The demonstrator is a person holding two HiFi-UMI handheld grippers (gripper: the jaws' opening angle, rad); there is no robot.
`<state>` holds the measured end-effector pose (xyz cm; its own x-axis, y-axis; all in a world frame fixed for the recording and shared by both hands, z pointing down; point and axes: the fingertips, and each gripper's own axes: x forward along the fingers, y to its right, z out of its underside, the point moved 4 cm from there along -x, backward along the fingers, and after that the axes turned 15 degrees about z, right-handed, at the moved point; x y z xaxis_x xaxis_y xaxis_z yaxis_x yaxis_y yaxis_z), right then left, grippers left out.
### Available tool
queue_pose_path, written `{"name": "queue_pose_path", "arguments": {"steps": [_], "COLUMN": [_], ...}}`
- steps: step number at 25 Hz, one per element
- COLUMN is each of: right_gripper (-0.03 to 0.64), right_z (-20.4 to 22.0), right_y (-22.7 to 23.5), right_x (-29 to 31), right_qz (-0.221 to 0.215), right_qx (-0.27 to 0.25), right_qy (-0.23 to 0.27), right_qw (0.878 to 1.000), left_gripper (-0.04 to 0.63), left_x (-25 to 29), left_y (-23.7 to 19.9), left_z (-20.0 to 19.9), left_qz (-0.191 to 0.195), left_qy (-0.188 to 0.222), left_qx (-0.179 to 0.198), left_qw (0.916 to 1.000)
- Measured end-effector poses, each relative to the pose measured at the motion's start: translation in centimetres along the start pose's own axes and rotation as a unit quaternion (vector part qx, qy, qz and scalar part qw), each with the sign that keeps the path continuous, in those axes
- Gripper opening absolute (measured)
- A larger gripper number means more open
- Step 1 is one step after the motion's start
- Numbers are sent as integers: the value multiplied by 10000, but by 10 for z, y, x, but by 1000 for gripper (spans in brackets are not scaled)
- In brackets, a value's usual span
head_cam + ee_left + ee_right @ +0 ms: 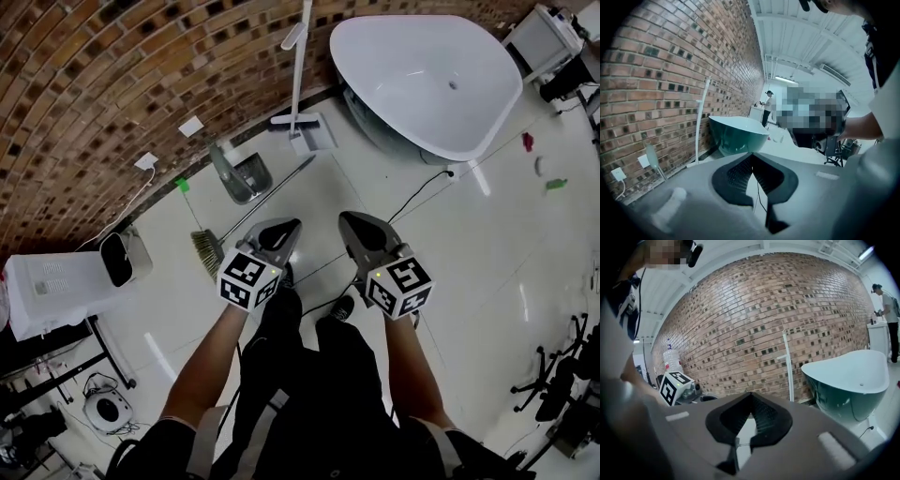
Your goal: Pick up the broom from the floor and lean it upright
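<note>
The left tongs (284, 231) and right tongs (354, 228) are both sitting pressed together, pinching nothing, hanging over the floor (450, 244) on the near side of the broom (267, 197). Unless they spread before reaching it, they risk knocking the thin handle and sending it rolling on the glossy tiles. A pinch close to the bristles could be leaving the long handle swinging into the dustpan (242, 174) or tub (427, 80). The broom is lying flat, left of the tub, its bristles pointing near-left and its slim grey handle running far-right past the dustpan.
</note>
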<state>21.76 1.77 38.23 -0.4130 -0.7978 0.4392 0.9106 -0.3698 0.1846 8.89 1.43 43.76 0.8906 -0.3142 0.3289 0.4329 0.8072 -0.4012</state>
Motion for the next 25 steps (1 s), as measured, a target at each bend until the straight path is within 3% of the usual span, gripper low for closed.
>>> {"name": "queue_pose_path", "arguments": {"steps": [4,10,20,25], "right_gripper": [2,2,2,2], "right_z": [18,77,231,267], "right_y": [4,58,150,183], "right_x": [39,101,239,301], "right_qz": [218,589,301,173], "right_qx": [4,183,-144,-399], "right_qy": [-143,-230,-495,-495], "right_qw": [9997,9978,9982,9978], "left_gripper": [1,2,6,79], "left_x": [19,90,215,266], "left_y": [-56,-149,-301,-373], "left_z": [28,98,265,332], "left_qz": [143,141,-161,-366], "left_qy": [-259,-628,-1064,-1444], "left_qx": [-55,-101,-448,-372], "left_qw": [9995,9979,9932,9881]}}
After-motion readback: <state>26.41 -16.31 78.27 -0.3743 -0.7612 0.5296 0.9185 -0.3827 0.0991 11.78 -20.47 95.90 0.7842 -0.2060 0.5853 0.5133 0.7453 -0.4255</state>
